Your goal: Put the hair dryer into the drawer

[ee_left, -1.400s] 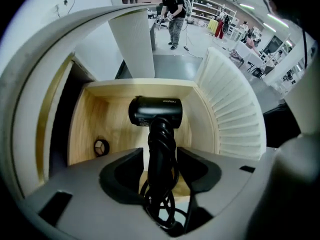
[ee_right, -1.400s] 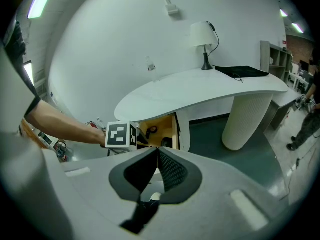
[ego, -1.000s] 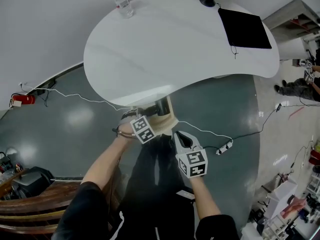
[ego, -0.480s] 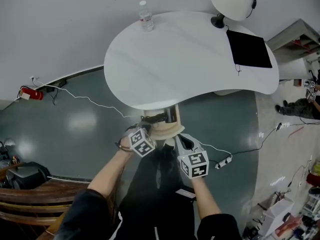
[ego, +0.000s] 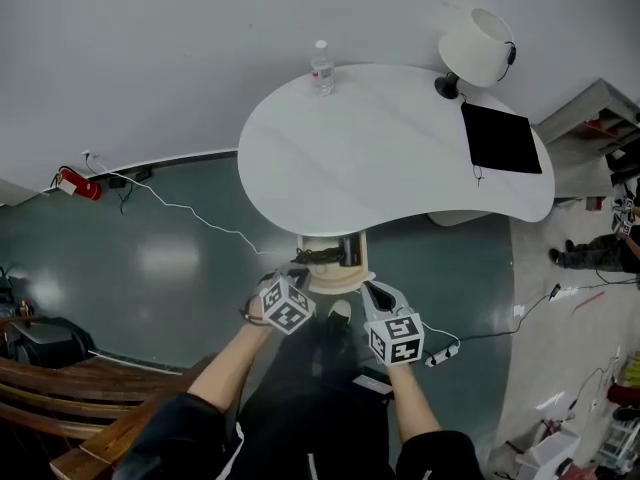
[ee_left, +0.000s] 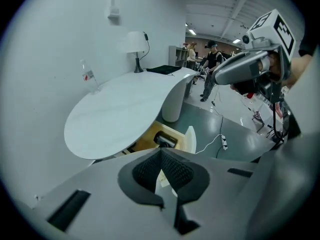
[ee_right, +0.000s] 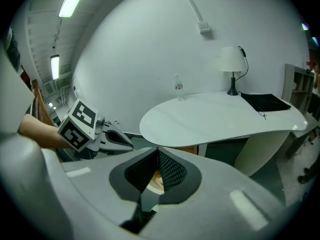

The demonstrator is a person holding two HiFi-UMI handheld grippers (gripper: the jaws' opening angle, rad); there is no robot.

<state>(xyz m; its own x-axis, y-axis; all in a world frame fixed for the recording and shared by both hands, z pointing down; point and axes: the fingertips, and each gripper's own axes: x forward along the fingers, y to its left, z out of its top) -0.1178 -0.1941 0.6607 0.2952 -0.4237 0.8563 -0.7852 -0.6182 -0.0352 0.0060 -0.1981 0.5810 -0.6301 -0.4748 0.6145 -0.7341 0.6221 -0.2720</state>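
The white table [ego: 380,148] fills the view. Under its near edge the wooden drawer [ego: 345,281] stands open, with the dark hair dryer [ego: 322,256] lying inside. The left gripper [ego: 298,279] is clenched on nothing, and the right gripper [ego: 369,290] is clenched empty too, both hovering near the drawer's front.

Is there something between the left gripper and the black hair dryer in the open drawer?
Nothing visible does. The black hair dryer lies in the open wooden drawer, pulled out from under the white table. The shut, empty left gripper looks straight at it.
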